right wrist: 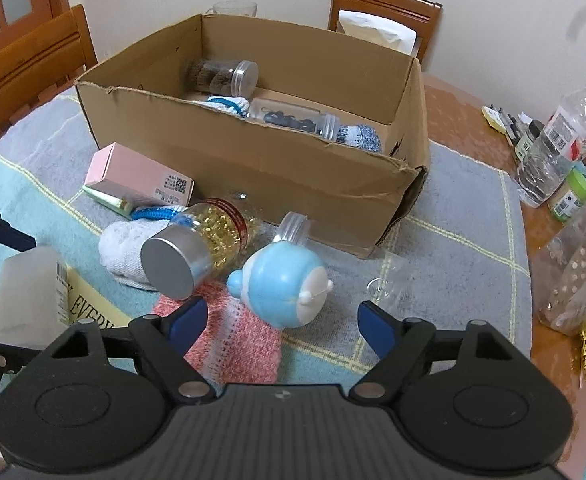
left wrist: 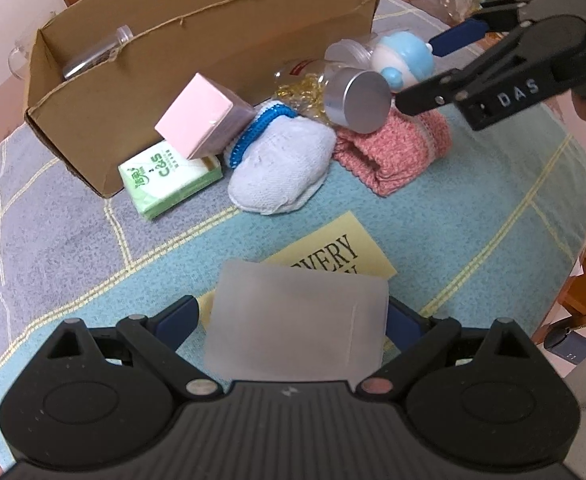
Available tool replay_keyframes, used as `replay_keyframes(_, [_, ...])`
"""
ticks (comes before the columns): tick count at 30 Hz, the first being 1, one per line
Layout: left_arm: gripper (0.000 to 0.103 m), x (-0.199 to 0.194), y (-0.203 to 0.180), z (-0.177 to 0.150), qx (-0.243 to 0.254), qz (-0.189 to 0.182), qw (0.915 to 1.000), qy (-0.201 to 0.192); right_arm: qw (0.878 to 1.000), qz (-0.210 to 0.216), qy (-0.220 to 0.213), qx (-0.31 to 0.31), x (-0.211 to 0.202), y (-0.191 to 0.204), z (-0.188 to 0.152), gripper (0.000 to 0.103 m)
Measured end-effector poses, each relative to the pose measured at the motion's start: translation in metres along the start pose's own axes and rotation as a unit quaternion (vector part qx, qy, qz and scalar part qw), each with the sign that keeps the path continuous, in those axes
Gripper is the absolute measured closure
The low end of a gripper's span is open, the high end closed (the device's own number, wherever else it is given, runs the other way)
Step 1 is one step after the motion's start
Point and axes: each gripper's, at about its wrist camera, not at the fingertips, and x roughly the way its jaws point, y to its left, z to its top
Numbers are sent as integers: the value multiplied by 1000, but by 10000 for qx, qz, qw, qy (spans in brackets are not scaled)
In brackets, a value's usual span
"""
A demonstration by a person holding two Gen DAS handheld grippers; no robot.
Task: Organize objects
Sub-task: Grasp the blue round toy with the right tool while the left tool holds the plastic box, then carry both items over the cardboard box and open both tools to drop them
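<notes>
My left gripper (left wrist: 291, 320) is shut on a frosted plastic box (left wrist: 297, 344), held over a yellow printed card (left wrist: 333, 252). My right gripper (right wrist: 283, 324) is open, its blue pads on either side of a blue-and-white round toy (right wrist: 285, 284) without touching it. The toy lies on a pink knitted cloth (right wrist: 237, 332). Beside it a jar of gold beads with a silver lid (right wrist: 197, 248) lies on a white knitted pouch (right wrist: 121, 244). A pink carton (left wrist: 201, 116) leans on a green tissue pack (left wrist: 165, 176). Behind stands an open cardboard box (right wrist: 253, 160) holding clear jars and knitted items.
A checked cloth (left wrist: 73, 240) covers the table. Plastic bottles (right wrist: 553, 148) and a clear bag (right wrist: 577, 272) crowd the right edge. A clear lidded jar (right wrist: 293, 228) lies just behind the toy. Wooden chairs (right wrist: 25, 68) stand round the table.
</notes>
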Motion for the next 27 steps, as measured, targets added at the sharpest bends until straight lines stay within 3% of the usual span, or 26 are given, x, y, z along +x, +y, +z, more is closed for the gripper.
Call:
replay_keyframes(8, [9, 8, -3, 5, -135, -43, 9999, 22, 10000, -4, 43, -6, 16, -1, 10, 29])
replay_keyframes(13, [17, 11, -6, 9, -135, -147, 9998, -1, 10000, 52, 6, -1, 17, 0, 13, 39])
replay_keyframes(27, [18, 9, -7, 11, -294, -121, 9995, 4, 9999, 96, 37, -70, 11, 0, 14, 42])
